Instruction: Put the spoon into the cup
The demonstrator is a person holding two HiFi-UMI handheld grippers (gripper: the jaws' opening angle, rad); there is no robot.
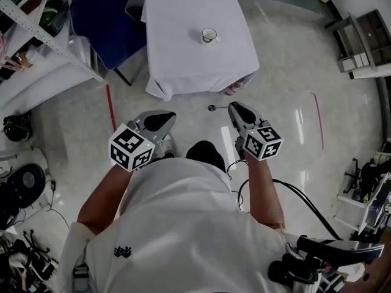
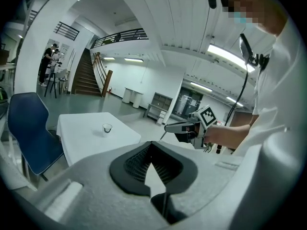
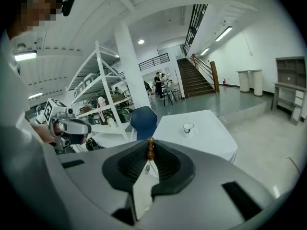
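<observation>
The slim metal spoon with a brown beaded end is sitting well short of the white-clothed square table. The right gripper is pinching it in nearly closed jaws, and it is sticking out sideways. It is looking light, stiff and slick, so a firm pinch on the thin handle is probably suiting it best. The small white cup is standing upright near the table's middle. The left gripper is hanging equally short of the table, jaws together on nothing.

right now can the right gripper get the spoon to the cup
Probably not: the cup sits on the table, well beyond the right gripper and its spoon. Nothing blocks the way; only floor lies between.
</observation>
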